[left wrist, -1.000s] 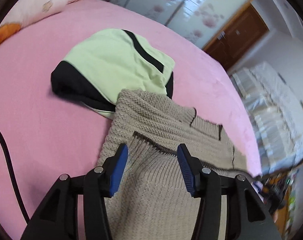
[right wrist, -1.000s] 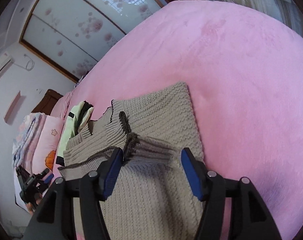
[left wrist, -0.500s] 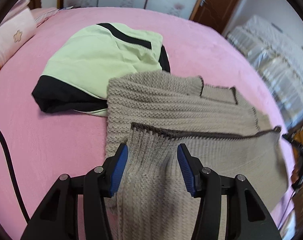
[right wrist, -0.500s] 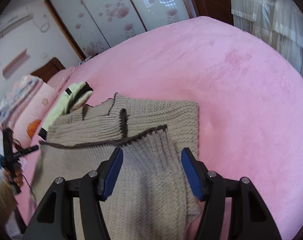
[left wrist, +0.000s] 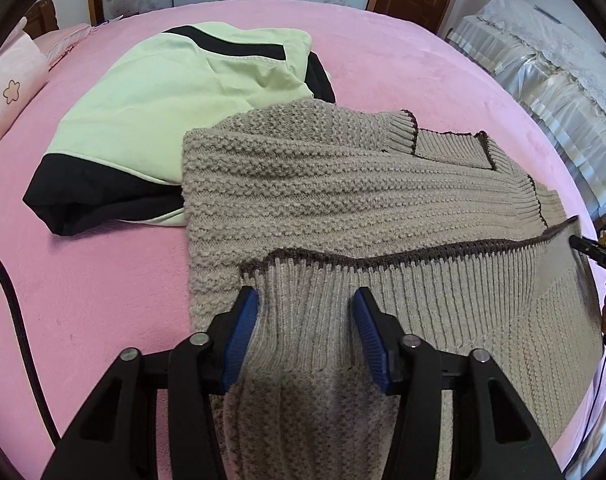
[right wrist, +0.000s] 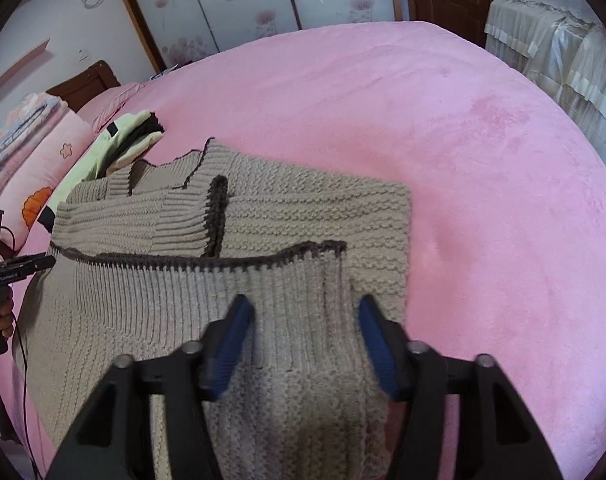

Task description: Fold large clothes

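Sweater [left wrist: 343, 208] lies on the bed [left wrist: 83, 280], hem [left wrist: 423, 256] running side to side between your hands. Left gripper [left wrist: 306, 322] and right gripper [right wrist: 305, 326] jaws closing, each bunching a hem corner.

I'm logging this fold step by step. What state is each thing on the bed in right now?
Beige knit sweater: partly folded, ribbed hem carried over its body.
Green-and-black garment: crumpled, partly under the sweater.
Left claw: closing, sweater hem between its pads.
Right claw: closing, sweater hem between its pads.
Pink pillow: lying at the bed's edge.
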`<state>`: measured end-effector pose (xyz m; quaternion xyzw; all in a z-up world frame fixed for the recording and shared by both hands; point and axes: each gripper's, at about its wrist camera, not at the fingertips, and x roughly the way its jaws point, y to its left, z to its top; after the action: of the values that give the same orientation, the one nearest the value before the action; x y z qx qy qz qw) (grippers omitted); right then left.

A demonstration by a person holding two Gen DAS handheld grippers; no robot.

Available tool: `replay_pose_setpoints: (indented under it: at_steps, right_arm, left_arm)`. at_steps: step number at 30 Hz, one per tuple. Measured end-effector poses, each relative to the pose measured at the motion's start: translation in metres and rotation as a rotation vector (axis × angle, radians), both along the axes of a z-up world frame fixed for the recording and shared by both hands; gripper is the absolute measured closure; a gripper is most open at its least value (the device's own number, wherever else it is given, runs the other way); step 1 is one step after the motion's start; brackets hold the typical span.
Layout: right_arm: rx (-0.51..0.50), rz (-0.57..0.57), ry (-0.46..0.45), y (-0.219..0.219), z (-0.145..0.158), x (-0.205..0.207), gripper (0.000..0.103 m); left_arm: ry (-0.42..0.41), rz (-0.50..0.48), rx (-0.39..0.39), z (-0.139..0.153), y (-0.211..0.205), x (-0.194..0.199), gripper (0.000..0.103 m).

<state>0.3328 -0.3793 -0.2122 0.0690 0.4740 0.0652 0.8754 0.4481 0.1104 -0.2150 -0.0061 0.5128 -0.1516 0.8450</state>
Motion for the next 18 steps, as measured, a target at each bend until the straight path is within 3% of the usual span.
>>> replay_pose_setpoints:
  at_steps: [1, 2, 6, 10, 18]
  right_arm:
    - [-0.006, -0.001, 0.005, 0.001, -0.001, 0.000, 0.089]
    - [-0.012, -0.005, 0.005, 0.001, -0.002, -0.001, 0.092]
    - [-0.062, -0.011, -0.023, 0.009, 0.000, -0.008, 0.093]
    - [-0.080, -0.021, -0.021, 0.011, -0.001, -0.010, 0.093]
    - [-0.099, -0.038, -0.011, 0.013, -0.008, -0.007, 0.089]
  left_arm:
    - [-0.002, 0.005, 0.002, -0.001, 0.001, 0.000, 0.066]
    - [-0.003, 0.010, 0.001, -0.002, 0.003, 0.000, 0.068]
    - [0.001, 0.021, -0.015, -0.004, 0.011, -0.001, 0.071]
    - [-0.007, 0.014, 0.023, -0.005, 0.011, -0.002, 0.070]
    - [0.013, 0.023, -0.012, -0.011, 0.019, 0.000, 0.067]
